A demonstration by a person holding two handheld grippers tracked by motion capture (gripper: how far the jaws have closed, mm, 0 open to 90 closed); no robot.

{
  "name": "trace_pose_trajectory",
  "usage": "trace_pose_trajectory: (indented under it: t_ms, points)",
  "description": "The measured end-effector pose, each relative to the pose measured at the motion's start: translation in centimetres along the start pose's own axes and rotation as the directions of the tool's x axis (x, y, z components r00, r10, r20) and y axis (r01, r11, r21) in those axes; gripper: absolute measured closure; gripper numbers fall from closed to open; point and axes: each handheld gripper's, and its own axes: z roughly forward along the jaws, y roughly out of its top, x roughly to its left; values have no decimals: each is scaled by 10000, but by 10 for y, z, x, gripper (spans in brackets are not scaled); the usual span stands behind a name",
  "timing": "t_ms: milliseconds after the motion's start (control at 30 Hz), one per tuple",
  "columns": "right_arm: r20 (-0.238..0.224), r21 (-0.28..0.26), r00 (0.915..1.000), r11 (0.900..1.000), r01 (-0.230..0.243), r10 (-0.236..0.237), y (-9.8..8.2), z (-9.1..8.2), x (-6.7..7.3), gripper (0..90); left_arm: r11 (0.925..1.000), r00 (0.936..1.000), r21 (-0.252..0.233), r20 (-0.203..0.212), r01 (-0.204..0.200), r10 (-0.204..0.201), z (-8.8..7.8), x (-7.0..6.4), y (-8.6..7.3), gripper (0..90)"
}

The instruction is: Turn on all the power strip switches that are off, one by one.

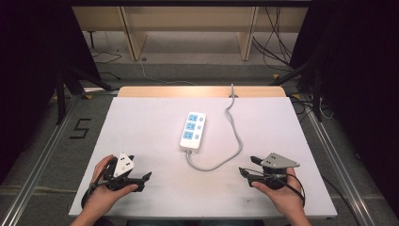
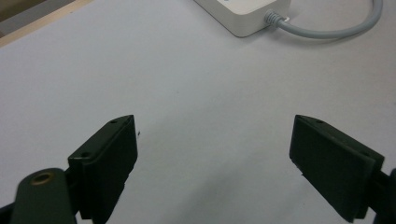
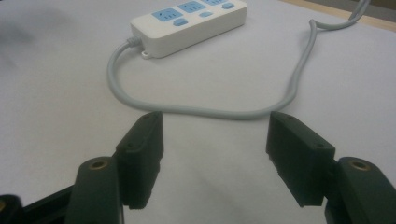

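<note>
A white power strip (image 1: pixel 193 131) with blue sockets lies near the middle of the white table (image 1: pixel 141 122). Its grey cable (image 1: pixel 234 141) loops from the near end and runs off the far edge. My left gripper (image 1: pixel 146 178) rests at the near left, held in a hand, and stands open with nothing between its fingers (image 2: pixel 105 163); the strip's corner (image 2: pixel 245 16) shows far ahead. My right gripper (image 1: pixel 244 173) sits at the near right, also open and empty. Its view looks over the cable loop (image 3: pixel 210 111) toward the power strip (image 3: pixel 189 23).
A wooden strip (image 1: pixel 202 91) borders the table's far edge. Metal rails (image 1: pixel 42 150) run along both sides on the floor, with a "5" mark (image 1: pixel 80 128) at the left. Wooden furniture legs (image 1: pixel 134 37) and loose cables (image 1: pixel 275 42) lie beyond the table.
</note>
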Motion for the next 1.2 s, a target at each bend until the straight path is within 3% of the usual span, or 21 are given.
trace_pose_trajectory:
  t_ms: [233, 300, 333, 400, 433, 500, 667, 1200]
  points:
    - [19, 144, 9998, 9997, 185, -185, 6, -2, 2, 504, 10000, 10000, 19, 7, 37, -37, 0, 0, -1, 152]
    - [-151, 206, 9996, 9995, 246, -243, 9, -2, 3, 606, 10000, 10000, 20, -1, 29, -29, 0, 0, -1, 152]
    - [-151, 206, 9996, 9995, 246, -243, 9, -2, 3, 606, 10000, 10000, -9, -25, 47, -47, 0, 0, -1, 152]
    - [-135, 364, 9988, 9982, 485, -481, 15, -1, 4, 740, 10000, 10000, -11, -29, 67, -67, 0, 0, -1, 152]
    - [-135, 364, 9988, 9982, 485, -481, 15, -1, 4, 740, 10000, 10000, -11, -29, 67, -67, 0, 0, -1, 152]
    - [-101, 496, 9979, 9966, 652, -647, 20, 1, 5, 894, 10000, 10000, -20, -7, 35, -35, 0, 0, -1, 152]
    - [-105, 830, 9968, 9934, 795, -789, 29, 10, 8, 900, 10000, 10000, 3, -12, -3, 3, 0, 0, -1, 152]
    - [-192, 1100, 9972, 9912, 738, -722, 60, 36, 8, 900, 10000, 10000, -11, -33, 54, -54, 0, 0, -1, 154]
